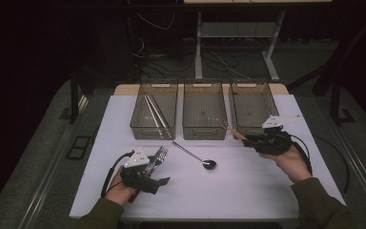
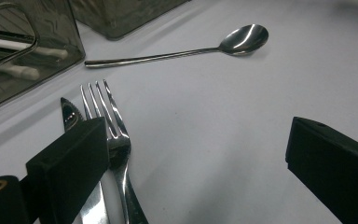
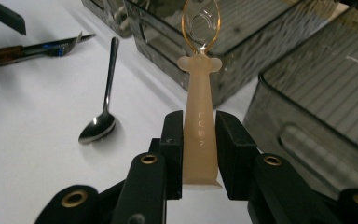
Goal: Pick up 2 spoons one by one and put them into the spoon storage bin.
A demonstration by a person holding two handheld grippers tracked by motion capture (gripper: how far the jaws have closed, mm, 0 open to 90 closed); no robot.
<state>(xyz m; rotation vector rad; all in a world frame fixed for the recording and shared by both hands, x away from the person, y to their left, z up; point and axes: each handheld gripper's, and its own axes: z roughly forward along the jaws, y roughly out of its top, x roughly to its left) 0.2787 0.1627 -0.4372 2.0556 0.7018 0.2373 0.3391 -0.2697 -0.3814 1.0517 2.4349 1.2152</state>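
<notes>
My right gripper (image 3: pixel 199 125) is shut on the beige handle of a small spoon (image 3: pixel 198 88) with a clear orange bowl. In the high view that small spoon (image 1: pixel 232 130) hangs just in front of the middle bin (image 1: pixel 204 110) and the right bin (image 1: pixel 252 106), with the right gripper (image 1: pixel 249 140) behind it. My left gripper (image 1: pixel 156 172) rests near the table's front left, open. A fork (image 2: pixel 116 140) and a knife (image 2: pixel 71 116) lie by its left jaw, with nothing between the jaws of the left gripper (image 2: pixel 200 158). A metal spoon (image 1: pixel 196 157) lies mid-table.
Three smoked clear bins stand in a row at the back of the white table (image 1: pixel 248 191). The left bin (image 1: pixel 155 110) holds long metal sticks. The metal spoon (image 3: pixel 103 109) lies left of the right gripper's jaws, and the metal spoon (image 2: pixel 182 50) lies ahead of the left gripper.
</notes>
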